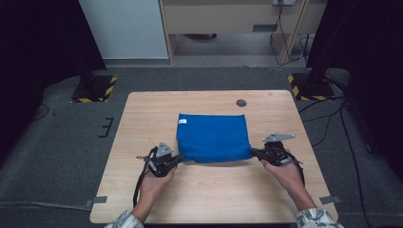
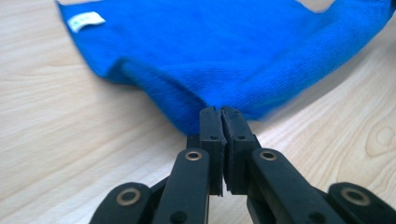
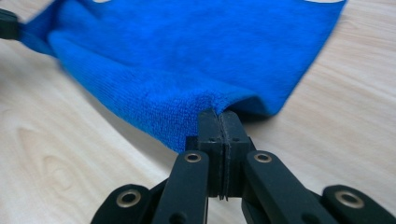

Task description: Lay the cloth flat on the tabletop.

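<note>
A folded blue towel (image 1: 213, 137) lies in the middle of the wooden table (image 1: 142, 123), with a small white label (image 1: 182, 121) at its far left corner. My left gripper (image 1: 179, 159) is shut on the towel's near left corner (image 2: 205, 100), which is lifted slightly off the wood. My right gripper (image 1: 252, 152) is shut on the near right corner (image 3: 210, 105), also raised a little. Both pairs of black jaws pinch the cloth tight. In the right gripper view the left gripper's tip (image 3: 8, 24) shows at the far left edge of the towel.
A round grommet hole (image 1: 241, 102) sits near the table's far edge. Two stand bases with yellow-black striped tape (image 1: 95, 89) (image 1: 311, 86) rest on the grey carpet beyond the table. A desk with hanging cables (image 1: 280, 33) stands at the back.
</note>
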### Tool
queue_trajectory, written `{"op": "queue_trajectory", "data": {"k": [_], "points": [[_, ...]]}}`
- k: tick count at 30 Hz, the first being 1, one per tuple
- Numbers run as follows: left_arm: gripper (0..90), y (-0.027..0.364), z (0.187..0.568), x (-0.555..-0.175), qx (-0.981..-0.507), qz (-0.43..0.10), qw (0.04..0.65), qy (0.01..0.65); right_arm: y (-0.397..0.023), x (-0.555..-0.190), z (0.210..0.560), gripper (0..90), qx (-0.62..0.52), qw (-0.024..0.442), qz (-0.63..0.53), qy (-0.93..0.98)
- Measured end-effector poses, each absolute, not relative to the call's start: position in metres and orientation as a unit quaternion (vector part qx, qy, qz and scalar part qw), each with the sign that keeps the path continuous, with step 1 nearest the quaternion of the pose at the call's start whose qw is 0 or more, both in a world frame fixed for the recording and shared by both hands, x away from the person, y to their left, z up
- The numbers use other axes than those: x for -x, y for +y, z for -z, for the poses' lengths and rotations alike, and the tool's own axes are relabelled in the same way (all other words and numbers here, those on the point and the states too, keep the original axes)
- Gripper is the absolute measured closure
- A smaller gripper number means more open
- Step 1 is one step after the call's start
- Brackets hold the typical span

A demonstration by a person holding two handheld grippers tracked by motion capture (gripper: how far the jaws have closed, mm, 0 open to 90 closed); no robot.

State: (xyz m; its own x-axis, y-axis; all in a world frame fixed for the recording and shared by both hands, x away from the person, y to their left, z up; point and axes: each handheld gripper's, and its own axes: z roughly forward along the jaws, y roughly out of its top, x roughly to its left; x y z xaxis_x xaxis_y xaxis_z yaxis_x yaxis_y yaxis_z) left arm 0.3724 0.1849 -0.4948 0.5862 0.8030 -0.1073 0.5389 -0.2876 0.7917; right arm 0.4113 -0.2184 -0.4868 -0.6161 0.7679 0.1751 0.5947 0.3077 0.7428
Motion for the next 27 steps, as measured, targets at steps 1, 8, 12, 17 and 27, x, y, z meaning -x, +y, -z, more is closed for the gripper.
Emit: {"op": "queue_trajectory", "data": {"k": [1,8,12,17,27], "points": [[87.8,0.188,0.494,-0.374,-0.783,-0.159,0.419,0.431,-0.219,-0.416,0.486,89.6,-0.428,0.108,-0.402,0.802],[88.0,0.201,0.501,-0.385,-0.781,-0.159,0.407,0.445,-0.211,-0.453,0.493,89.5,-0.451,0.098,-0.374,0.804],[87.8,0.195,0.508,-0.391,-0.791,-0.149,0.398,0.441,-0.199,-0.468,0.505,88.8,-0.459,0.091,-0.358,0.808],[87.6,0.189,0.512,-0.389,-0.804,-0.148,0.384,0.428,-0.194,-0.468,0.513,76.3,-0.457,0.089,-0.357,0.81],[87.4,0.188,0.514,-0.389,-0.807,-0.149,0.38,0.427,-0.208,-0.444,0.513,56.6,-0.441,0.112,-0.372,0.809]]}}
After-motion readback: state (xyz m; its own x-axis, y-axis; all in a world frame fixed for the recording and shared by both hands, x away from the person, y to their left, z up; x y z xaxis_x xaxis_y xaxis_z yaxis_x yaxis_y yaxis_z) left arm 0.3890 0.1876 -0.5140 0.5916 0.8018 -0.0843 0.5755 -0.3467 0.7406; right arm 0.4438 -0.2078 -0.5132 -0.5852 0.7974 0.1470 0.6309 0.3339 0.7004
